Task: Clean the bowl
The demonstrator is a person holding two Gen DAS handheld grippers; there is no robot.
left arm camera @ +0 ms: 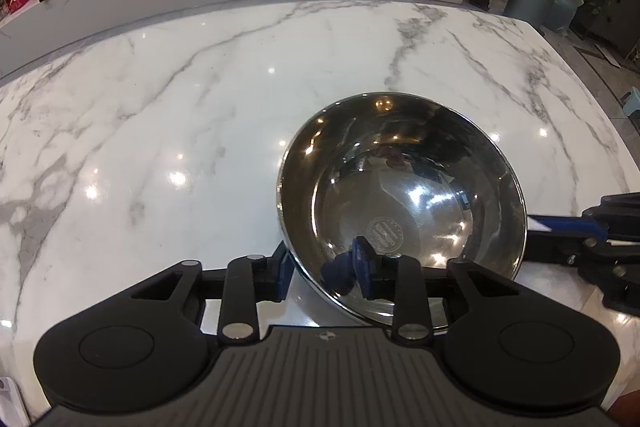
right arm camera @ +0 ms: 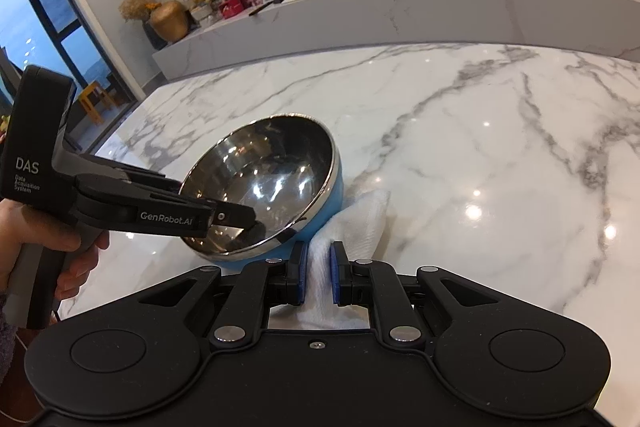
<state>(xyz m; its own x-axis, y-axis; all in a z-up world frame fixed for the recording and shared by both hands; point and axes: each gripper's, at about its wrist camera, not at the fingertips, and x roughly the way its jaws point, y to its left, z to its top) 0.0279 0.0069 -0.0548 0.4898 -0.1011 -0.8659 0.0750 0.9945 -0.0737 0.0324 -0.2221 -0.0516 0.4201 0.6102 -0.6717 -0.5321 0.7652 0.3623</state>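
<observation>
Steel bowl (right arm camera: pixel 276 187) w/ blue outside is tilted, its rim pinched by left gripper (left arm camera: pixel 320 263). White cloth (right arm camera: pixel 352 223) is clenched in right gripper (right arm camera: pixel 319 277), touching bowl on marble table (right arm camera: pixel 480 131).

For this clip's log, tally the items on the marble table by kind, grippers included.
Bowl, steel inside, blue outside: 1
White cloth: 1
Grippers: 2, the left gripper clamped on the bowl's near rim and the right gripper pinching the cloth
Total: 4
</observation>
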